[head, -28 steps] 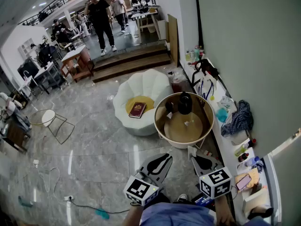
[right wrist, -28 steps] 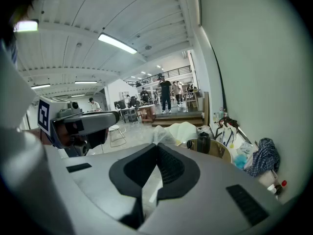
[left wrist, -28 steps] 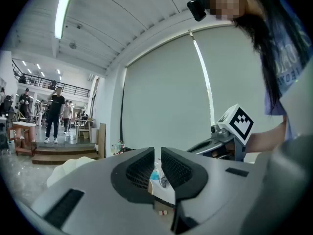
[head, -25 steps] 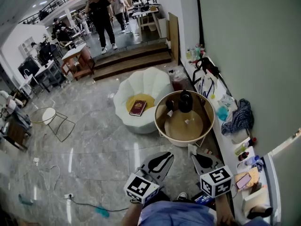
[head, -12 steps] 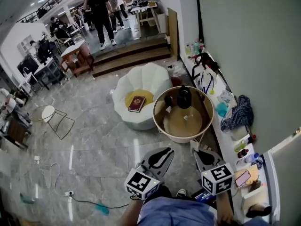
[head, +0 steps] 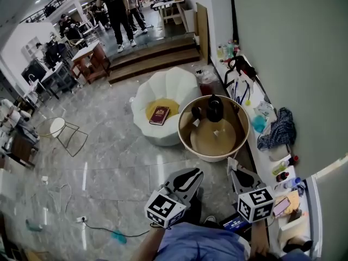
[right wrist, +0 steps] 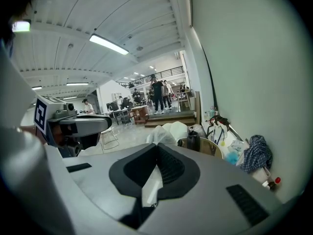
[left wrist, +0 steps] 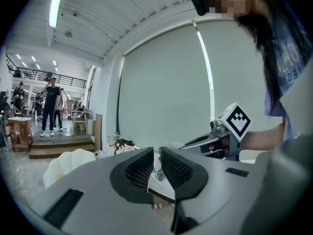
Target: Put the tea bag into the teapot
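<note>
Teapot [head: 215, 109] stands on the round tabletop [head: 204, 144]; left gripper [head: 199, 172] fingers sit barely apart, right gripper [head: 232, 161] fingers pressed together, both empty.

1. open floor [head: 119, 162] leads up to the round table [head: 212, 157].
2. its near part lies bare; teapot [head: 215, 109] and cup [head: 197, 112] stand at the far rim.
3. white chair [head: 174, 88] left, cluttered shelf [head: 267, 165] right.

No word, number or brand can be read. The cubes on the left gripper [head: 197, 173] and right gripper [head: 234, 165] carry only black-and-white square markers. The cover print of the red book [head: 159, 115], at nine o'clock from the teapot [head: 214, 109], is too small to read.
</note>
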A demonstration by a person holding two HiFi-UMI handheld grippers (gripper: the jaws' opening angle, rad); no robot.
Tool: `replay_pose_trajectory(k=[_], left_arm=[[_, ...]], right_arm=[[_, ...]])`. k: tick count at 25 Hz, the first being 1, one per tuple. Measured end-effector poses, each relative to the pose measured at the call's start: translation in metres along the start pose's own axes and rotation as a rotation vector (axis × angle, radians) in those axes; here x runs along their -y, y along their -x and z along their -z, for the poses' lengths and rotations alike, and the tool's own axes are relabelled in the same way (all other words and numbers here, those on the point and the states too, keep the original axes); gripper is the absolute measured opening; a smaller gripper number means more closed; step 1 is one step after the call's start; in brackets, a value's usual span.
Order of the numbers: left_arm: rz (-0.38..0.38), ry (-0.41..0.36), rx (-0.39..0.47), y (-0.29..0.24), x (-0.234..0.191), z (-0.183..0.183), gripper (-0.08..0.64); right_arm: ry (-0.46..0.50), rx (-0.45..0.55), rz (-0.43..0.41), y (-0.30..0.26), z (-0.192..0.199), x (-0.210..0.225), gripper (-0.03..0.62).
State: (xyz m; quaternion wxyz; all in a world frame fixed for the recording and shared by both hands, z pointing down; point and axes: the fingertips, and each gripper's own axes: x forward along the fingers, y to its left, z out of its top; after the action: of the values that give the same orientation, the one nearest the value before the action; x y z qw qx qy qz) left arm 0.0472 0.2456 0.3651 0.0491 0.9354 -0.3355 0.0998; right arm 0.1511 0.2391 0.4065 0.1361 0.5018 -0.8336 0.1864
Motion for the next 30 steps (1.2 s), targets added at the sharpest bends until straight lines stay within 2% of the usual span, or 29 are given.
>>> replay_pose_trajectory(k=[6, 10, 15, 20, 23, 27, 30], left_arm=[[0.054, -0.006, -0.016, -0.025, -0.009, 0.004, 0.041], [0.084, 0.009, -0.017, -0.046, -0.03, 0.008, 0.041], [0.109, 0.045, -0.019, -0.071, -0.078, 0.012, 0.041], [0.126, 0.018, -0.048, -0.097, -0.138, 0.009, 0.041], [0.143, 0.027, -0.052, -0.111, -0.171, 0.01, 0.041], [0.184, 0.054, -0.059, -0.13, -0.205, 0.012, 0.041], [0.219, 0.041, -0.068, -0.144, -0.225, 0.012, 0.041]], right_arm=[[-0.024, -0.004, 0.019, -0.021, -0.003, 0.015, 0.017], [-0.026, -0.014, 0.036, -0.047, -0.011, 0.026, 0.017], [-0.012, -0.035, 0.055, -0.091, -0.033, 0.035, 0.017], [-0.016, -0.066, 0.079, -0.145, -0.055, 0.048, 0.017], [-0.025, -0.077, 0.096, -0.176, -0.066, 0.055, 0.017], [-0.04, -0.1, 0.124, -0.212, -0.076, 0.064, 0.017], [-0.049, -0.111, 0.15, -0.233, -0.083, 0.071, 0.017]])
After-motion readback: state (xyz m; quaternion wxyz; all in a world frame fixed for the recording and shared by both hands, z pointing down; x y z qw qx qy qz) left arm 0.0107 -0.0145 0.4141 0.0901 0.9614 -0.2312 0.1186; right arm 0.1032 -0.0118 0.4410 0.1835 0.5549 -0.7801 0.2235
